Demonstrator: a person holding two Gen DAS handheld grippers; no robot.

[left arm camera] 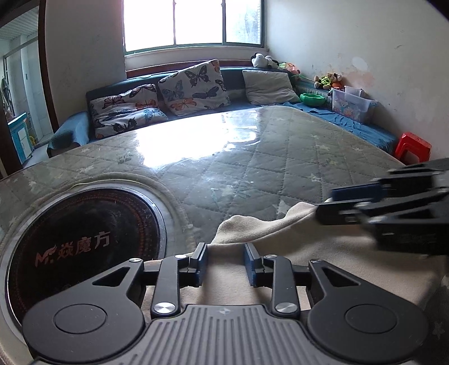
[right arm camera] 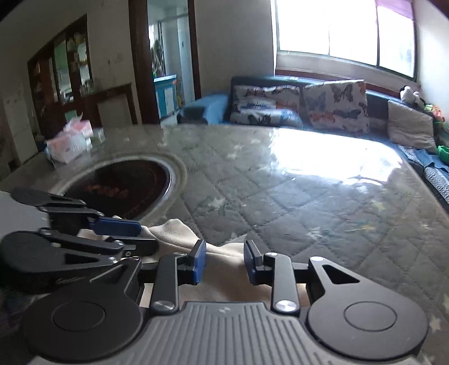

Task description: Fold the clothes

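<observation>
cream cloth [left arm camera: 252,269] lies bunched at the near edge of the surface [left arm camera: 252,157], directly under and between both grippers, its far hem humped up just ahead of them. left gripper [left arm camera: 226,264] stands with its blue pads apart, the fabric running between them but unpinched; no earlier view is given to judge its motion. right gripper [right arm camera: 224,262] looks likewise parted over the same cloth, pads clear of it on both sides. judged from the task, the pair sit side by side and low so each can take a corner of the hem for a fold, or have just set one down; which, the views do not tell. beyond the left gripper and to its left, a round dark cooktop [left arm camera: 84,241] is sunk into the quilted, plastic-covered top. far ahead, butterfly cushions [left arm camera: 193,87] line a blue bench under a bright window [left arm camera: 193,22]; a red stool [left arm camera: 412,146] stands off to the right.
</observation>
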